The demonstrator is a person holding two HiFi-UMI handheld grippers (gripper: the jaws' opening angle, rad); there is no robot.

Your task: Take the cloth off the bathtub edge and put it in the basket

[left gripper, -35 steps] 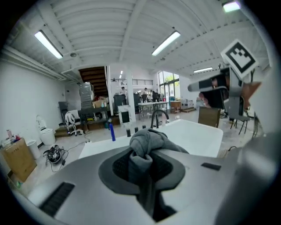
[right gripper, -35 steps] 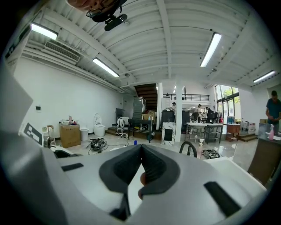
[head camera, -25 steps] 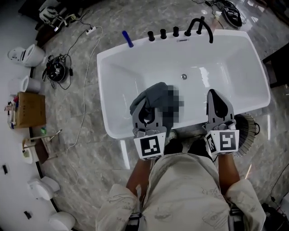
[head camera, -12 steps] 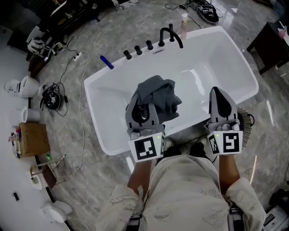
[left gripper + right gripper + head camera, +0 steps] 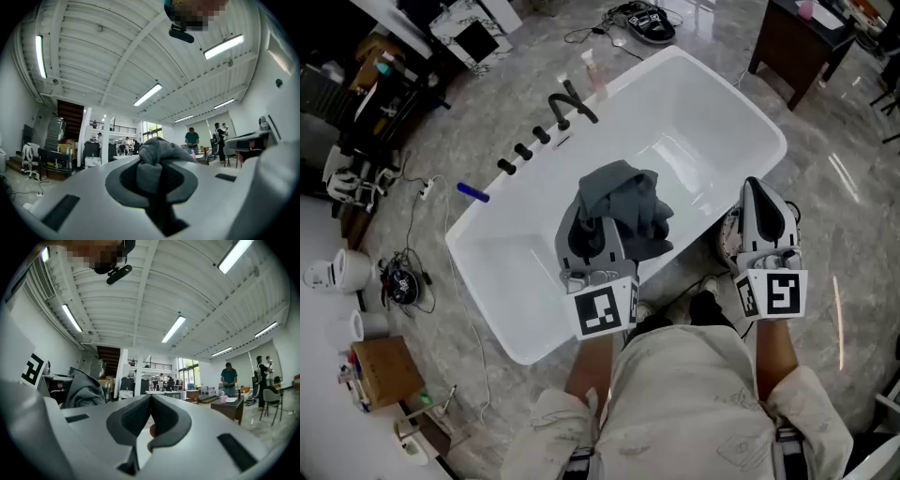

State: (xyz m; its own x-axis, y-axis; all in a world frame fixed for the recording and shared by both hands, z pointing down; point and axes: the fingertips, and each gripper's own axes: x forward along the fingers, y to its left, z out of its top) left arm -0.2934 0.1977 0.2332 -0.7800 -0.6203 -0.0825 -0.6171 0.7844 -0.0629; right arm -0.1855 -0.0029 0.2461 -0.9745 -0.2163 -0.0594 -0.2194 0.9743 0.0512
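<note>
Cloth (image 5: pixel 623 211): grey and bunched, it is lifted in the air over the near rim of the bathtub and does not lie on the edge. Its lower folds hang past the gripper, so I cannot see all of its shape.
Left hand-held gripper (image 5: pixel 598 234): its jaws are pinching the cloth. In the left gripper view the fabric (image 5: pixel 154 159) fills the gap between the pads and hides the tips.
Right hand-held gripper (image 5: pixel 757 187): its jaws are pressed together at the tip and carry nothing. It is held beside the left one, apart from the cloth.
Bathtub (image 5: pixel 694 103): white, seen at a slant, with a black faucet (image 5: pixel 572 98) on the far rim. The near rim is partly covered by the cloth and the grippers.
Basket: I cannot identify it for sure. A half-hidden object (image 5: pixel 729 239) shows on the floor just beside the right gripper, mostly covered by it.
Right gripper view: the cloth (image 5: pixel 84 390) appears at the left, cut off by the gripper body.
</note>
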